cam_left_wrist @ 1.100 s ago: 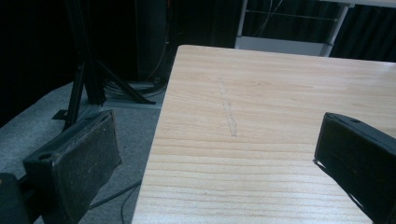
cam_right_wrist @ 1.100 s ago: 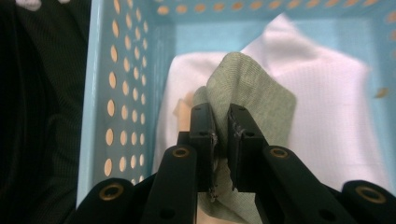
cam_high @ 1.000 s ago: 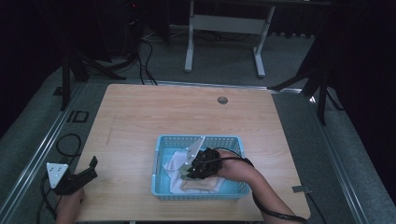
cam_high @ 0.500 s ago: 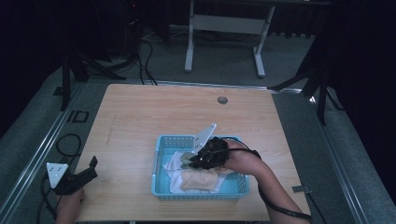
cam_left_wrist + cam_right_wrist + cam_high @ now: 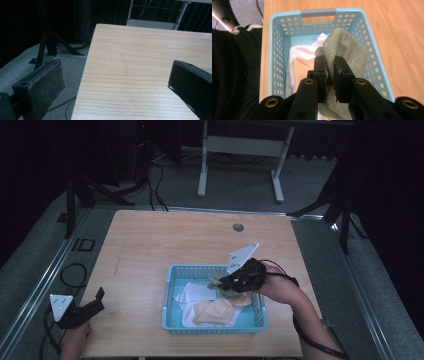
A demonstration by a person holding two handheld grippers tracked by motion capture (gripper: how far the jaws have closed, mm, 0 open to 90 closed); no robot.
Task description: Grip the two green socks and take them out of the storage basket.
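You had the right gripper [image 5: 329,75] over the blue perforated basket [image 5: 275,50], its jaws pinched nearly closed on a fold of the grey-green cloth [image 5: 348,50] — held by the edge, I judge, so it could come free of the white cloth [image 5: 298,53] and the beige cloth [image 5: 214,311] lying under it in the basket. Your left gripper [image 5: 92,302] rested at the near-left corner of the wooden table [image 5: 150,45], jaws wide apart and holding nothing — parked clear of the work.

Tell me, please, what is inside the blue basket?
Inside the blue basket lie a white cloth and a beige cloth. The right gripper pinches a grey-green cloth above them. The basket floor beneath stays mostly covered.
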